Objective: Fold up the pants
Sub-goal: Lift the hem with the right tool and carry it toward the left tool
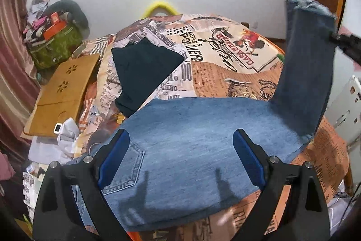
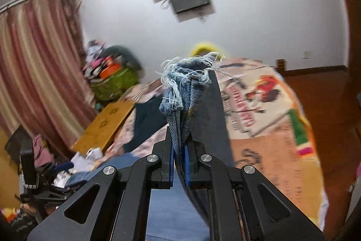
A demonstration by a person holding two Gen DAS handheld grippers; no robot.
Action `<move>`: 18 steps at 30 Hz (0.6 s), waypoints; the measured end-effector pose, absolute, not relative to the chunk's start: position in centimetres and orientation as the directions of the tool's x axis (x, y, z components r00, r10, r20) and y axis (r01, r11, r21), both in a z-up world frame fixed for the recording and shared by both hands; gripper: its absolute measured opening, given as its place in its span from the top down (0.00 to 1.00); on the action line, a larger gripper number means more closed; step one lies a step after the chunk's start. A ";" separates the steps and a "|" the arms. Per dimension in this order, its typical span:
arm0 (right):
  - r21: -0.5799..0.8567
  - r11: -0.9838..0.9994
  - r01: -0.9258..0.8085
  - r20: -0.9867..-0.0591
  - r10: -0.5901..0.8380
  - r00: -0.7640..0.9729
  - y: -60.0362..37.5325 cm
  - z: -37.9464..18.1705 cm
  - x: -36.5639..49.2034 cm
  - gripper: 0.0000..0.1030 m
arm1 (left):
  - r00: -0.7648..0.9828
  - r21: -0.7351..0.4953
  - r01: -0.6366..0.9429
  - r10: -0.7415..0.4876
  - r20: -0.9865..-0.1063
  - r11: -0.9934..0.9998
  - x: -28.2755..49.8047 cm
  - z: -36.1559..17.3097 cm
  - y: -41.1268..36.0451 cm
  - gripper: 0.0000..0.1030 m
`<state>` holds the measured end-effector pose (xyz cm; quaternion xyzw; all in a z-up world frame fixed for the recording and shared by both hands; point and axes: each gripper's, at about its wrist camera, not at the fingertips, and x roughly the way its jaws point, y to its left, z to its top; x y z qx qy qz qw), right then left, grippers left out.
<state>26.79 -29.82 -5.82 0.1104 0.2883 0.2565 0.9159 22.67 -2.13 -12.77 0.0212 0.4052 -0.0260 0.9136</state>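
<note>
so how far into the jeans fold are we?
Done: jeans lie flat on the bedspread, legs apparently stacked. In hand: right gripper is shut on the frayed hem, leg end lifted; left gripper hangs open above the seat. Left: lay the hem over the waist, fold again.

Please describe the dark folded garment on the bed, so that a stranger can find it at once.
Start at the bed with the newspaper-print cover. On its left part, beyond the blue jeans and beside the wooden board, lies the dark folded garment. It alone is plain blackish.

Printed bedspread (image 1: 225, 55) — dark folded garment (image 1: 144, 69), wooden board (image 1: 65, 87).
</note>
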 end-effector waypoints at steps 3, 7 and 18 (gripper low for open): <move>0.347 0.817 -0.461 -0.503 0.577 0.644 -26.3 -7.1 27.2 0.94 | 0.676 0.010 0.049 -0.026 -0.736 0.999 22.1 -12.7 -1.1 0.09; 0.348 0.780 -0.520 -0.552 0.619 0.558 -22.6 -9.0 26.9 0.94 | 0.683 0.002 0.016 -0.010 -0.730 1.000 21.3 -12.6 0.5 0.09; 0.311 0.718 -0.622 -0.749 0.588 0.305 -14.1 -17.1 25.3 0.92 | 0.676 -0.023 -0.032 0.005 -0.736 0.999 20.6 -13.0 2.6 0.09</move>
